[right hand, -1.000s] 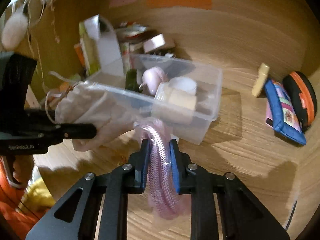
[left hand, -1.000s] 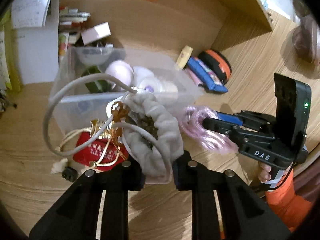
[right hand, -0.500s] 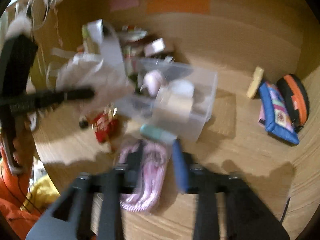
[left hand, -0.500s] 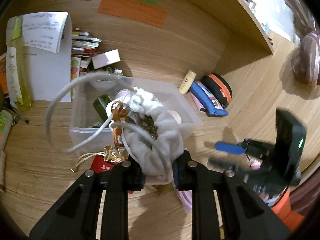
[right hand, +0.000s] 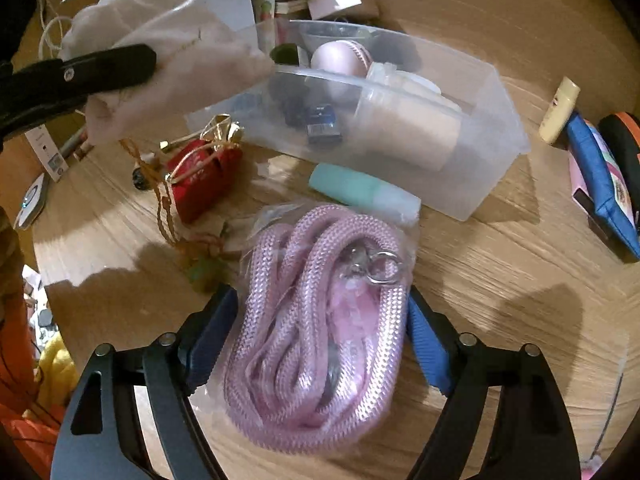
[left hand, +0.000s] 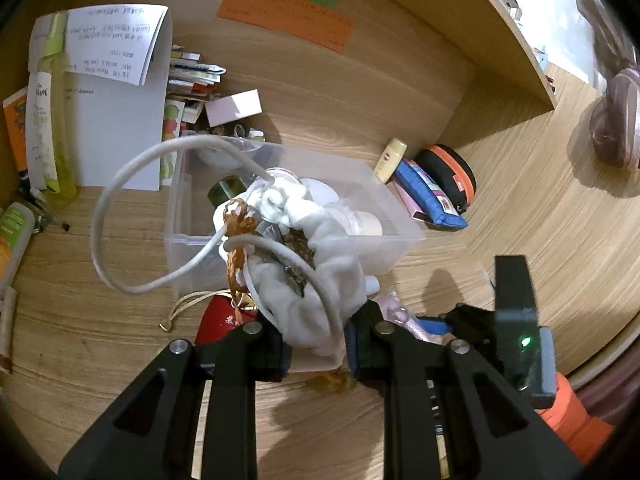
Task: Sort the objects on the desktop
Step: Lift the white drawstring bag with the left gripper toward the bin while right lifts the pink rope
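Right wrist view shows the right tongs low over the counter, their jaws opening. A pink rope in a clear plastic bag lies flat on the counter between the two blue pads, and the pads are not pressing on it. The rope looks let go.

At about 12 o'clock from the rope sits a clear box with small things inside. A mint green tube lies just beside the box, between it and the rope. At 10 o'clock from the rope is a small red pouch with gold string.

Left wrist view shows the left tongs clamped on the bottom of a white cloth bag, which is held up off the counter. Its white cord loops out at 10 o'clock. The mouth of the bag is open, and something brown shows inside.

The rope is probably soft and light, and its plastic bag may be slippery, so a pinch across the thick middle of the coils should hold best. The cloth bag is soft and floppy. Things could fall out if it tips, so holding near the bottom with the mouth up seems wise.
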